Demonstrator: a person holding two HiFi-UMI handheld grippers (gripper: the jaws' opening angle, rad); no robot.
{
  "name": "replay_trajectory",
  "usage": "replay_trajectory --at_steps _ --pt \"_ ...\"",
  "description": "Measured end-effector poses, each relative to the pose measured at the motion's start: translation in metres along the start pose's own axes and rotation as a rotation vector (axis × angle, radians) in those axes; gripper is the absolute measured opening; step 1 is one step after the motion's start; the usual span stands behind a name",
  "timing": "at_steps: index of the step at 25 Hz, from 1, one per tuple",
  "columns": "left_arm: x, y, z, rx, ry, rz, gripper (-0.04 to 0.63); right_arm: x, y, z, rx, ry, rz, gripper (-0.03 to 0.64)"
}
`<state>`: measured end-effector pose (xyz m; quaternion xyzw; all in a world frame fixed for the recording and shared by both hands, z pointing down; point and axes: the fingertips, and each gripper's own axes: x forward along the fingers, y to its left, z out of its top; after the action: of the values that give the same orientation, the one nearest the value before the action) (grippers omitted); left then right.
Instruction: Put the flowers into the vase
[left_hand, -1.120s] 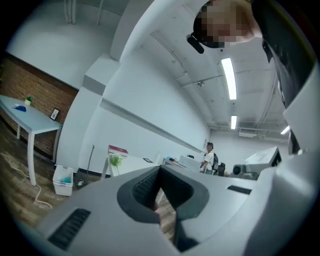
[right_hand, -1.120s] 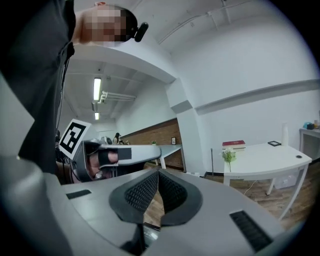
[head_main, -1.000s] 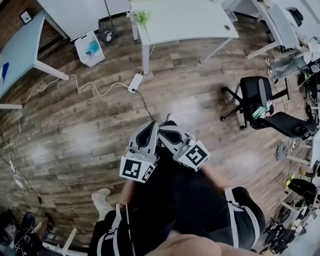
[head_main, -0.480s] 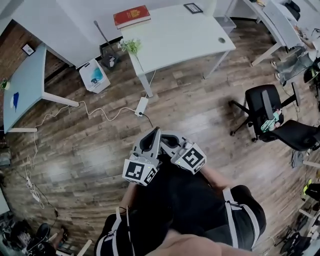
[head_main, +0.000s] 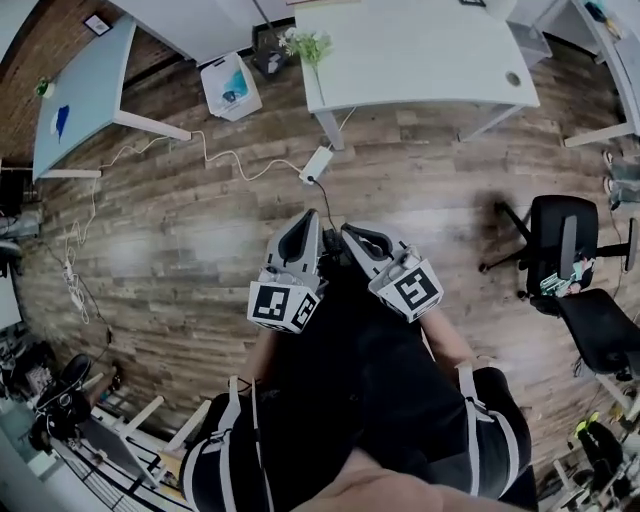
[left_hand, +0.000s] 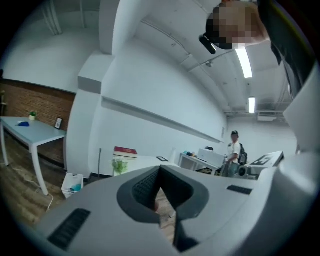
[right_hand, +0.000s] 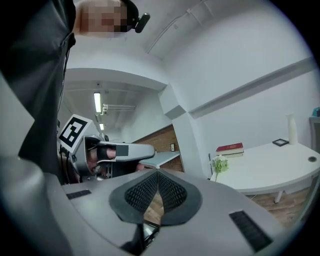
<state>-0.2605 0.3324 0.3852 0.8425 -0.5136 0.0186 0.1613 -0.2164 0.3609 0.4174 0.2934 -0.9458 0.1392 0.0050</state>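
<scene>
So the left gripper (head_main: 313, 214) has its fingers (left_hand: 145, 187) pressed together at the tips with nothing between them, only a sliver of floor showing through the gap lower down. Same deal on the right gripper (head_main: 347, 229): fingers (right_hand: 142, 192) fully closed and holding nothing. Both grippers are held close side by side in front of the person's body, over the wooden floor (head_main: 180, 250), pointing roughly toward a white worktop (head_main: 420, 60). They are well apart from it. The flowers (head_main: 305, 45), a little green and white bunch, stand up at the near left corner of that worktop, nowhere near either gripper. Behind them a red book (right_hand: 230, 148) lies on the worktop, and further along there's a small picture frame (right_hand: 280, 142) and a slim white upright thing (right_hand: 291, 129); can't tell if that's the vase. A power strip (head_main: 316, 164) with its cable lies on the floor between the grippers and the worktop, and a black office chair (head_main: 560, 235) sits off to the right.
</scene>
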Motion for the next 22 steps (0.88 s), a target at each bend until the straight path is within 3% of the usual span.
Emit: replay_trajectory --at_steps 4,7,11,18,22 --pt "-0.004 0.043 -0.002 -0.08 -0.012 0.149 0.048 0.002 -0.024 -0.01 0.029 0.019 -0.013 0.017" --pt "-0.008 0.063 0.005 -0.074 -0.027 0.21 0.048 0.013 -0.037 -0.016 0.072 0.048 -0.005 0.017" --pt "-0.009 0.095 0.012 -0.067 -0.046 0.263 0.048 0.041 -0.048 -0.005 0.037 0.067 -0.028 0.017" --pt "0.013 0.176 0.014 -0.152 -0.002 0.253 0.048 0.11 -0.054 0.0 0.054 0.095 -0.13 0.017" --pt "0.047 0.205 0.022 -0.182 0.026 0.144 0.048 0.165 -0.062 0.003 0.0 0.164 -0.139 0.017"
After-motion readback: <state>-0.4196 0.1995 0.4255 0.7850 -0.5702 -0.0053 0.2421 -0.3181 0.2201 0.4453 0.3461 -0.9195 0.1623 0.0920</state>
